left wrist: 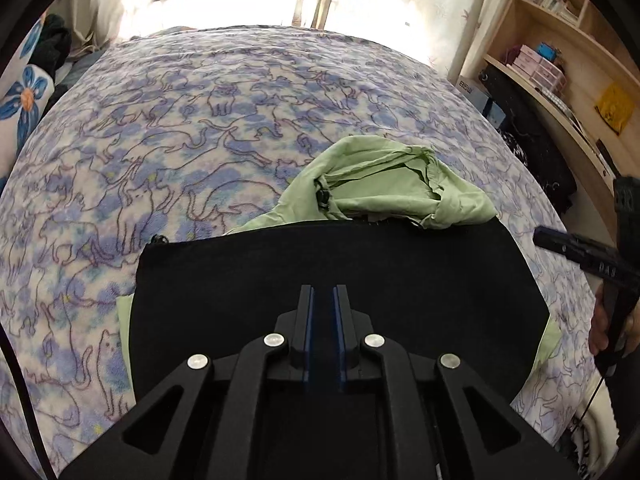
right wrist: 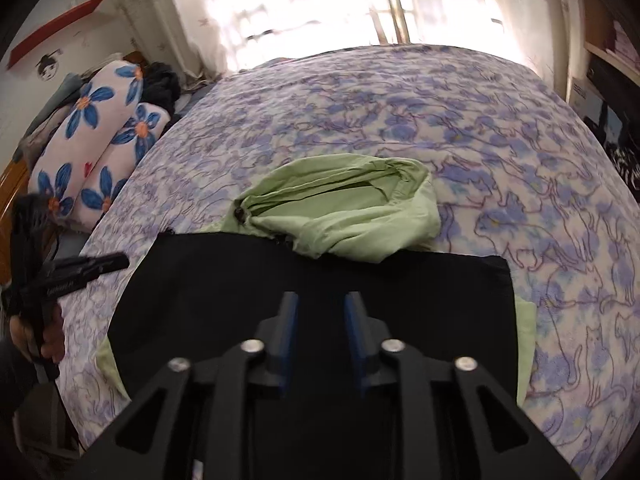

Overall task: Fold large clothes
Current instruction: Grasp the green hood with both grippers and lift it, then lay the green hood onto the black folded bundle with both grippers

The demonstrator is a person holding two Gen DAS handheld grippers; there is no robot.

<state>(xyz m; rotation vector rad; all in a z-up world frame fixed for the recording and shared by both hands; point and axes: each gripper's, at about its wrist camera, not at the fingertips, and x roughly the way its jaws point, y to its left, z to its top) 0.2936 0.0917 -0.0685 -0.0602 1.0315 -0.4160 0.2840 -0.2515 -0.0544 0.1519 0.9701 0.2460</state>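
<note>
Green hooded garment lies on bed, black panel folded over; left claw nearly closed, right claw parted, both empty.

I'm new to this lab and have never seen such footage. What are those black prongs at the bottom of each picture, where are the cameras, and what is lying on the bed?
There is no robot here. A person holds a hand-held two-finger gripper in each hand, and each carries a wide-angle camera looking forward along its fingers. So one picture looks out from the left gripper, the other from the right gripper; each also catches the other tool at its edge.

Below them is a bed under a cat-print blanket. On it lies a light green hooded garment, its hood crumpled on the far side, with a black fabric panel laid flat across its near part.

Nothing is held. The left jaws stand nearly together and empty; the right jaws stand apart, also empty. Flowered pillows sit beside the bed.
</note>
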